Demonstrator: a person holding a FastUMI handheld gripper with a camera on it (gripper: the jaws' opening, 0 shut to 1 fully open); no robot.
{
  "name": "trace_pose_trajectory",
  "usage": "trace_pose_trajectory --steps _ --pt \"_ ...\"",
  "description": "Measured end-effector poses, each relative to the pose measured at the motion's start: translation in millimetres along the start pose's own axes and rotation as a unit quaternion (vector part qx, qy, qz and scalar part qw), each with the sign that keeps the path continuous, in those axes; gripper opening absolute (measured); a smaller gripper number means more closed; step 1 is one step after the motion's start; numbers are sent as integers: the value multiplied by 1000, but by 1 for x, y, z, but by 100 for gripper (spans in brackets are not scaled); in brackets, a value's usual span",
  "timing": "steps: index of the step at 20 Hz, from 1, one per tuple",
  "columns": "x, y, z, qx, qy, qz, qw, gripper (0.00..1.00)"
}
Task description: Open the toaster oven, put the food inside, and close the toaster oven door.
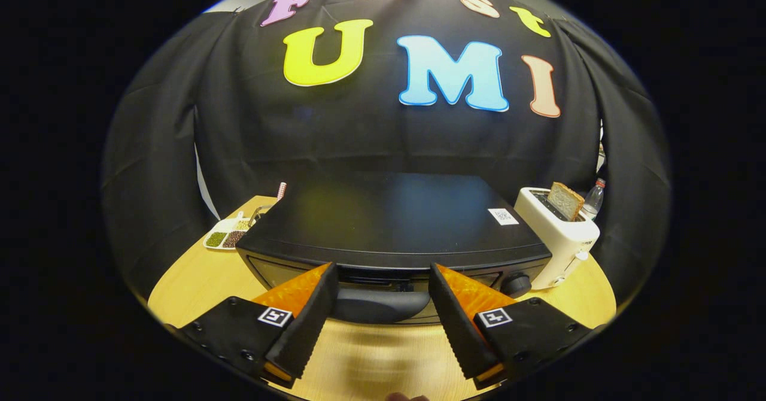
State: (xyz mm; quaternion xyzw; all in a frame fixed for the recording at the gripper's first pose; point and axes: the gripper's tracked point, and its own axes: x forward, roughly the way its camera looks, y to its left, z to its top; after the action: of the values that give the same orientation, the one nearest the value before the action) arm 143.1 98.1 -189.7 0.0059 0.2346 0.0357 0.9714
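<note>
A hand-held gripper [383, 281] hovers in front of a black toaster oven [392, 224] on a round, light wooden table [197, 281], its two fingers spread wide apart and gripping nothing. The oven's door is shut, and its dark, rounded door handle [377, 304] lies between the two fingertips, flanked on either side without either finger clearly pressing on it; whether the tips touch the door front cannot be told. A round control knob [516, 283] sits on the oven's front just beyond the right finger, and a small white sticker [502, 216] marks the right rear of the oven's flat, glossy top. To the right of the oven, close beside it, stands a white pop-up toaster [559, 233] with a slice of bread [565, 200] standing upright in one slot. A clear plastic bottle [593, 197] rises just behind the toaster against the black cloth wall. To the left of the oven, near the table's far edge, rests a white divided tray [224, 233] holding small portions of green and dark grains or beans, with a utensil [258, 212] lying at its far end and a red-and-white checked item [281, 190] standing just behind
</note>
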Motion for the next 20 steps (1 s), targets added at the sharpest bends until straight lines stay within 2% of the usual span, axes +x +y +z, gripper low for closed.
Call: trace_pose_trajectory --steps 7,12,20 --pt "-26 4 -25 5 28 13 999 97" --pt "-43 4 -45 -7 46 6 999 97" --pt "-69 9 -104 -34 86 10 996 96"
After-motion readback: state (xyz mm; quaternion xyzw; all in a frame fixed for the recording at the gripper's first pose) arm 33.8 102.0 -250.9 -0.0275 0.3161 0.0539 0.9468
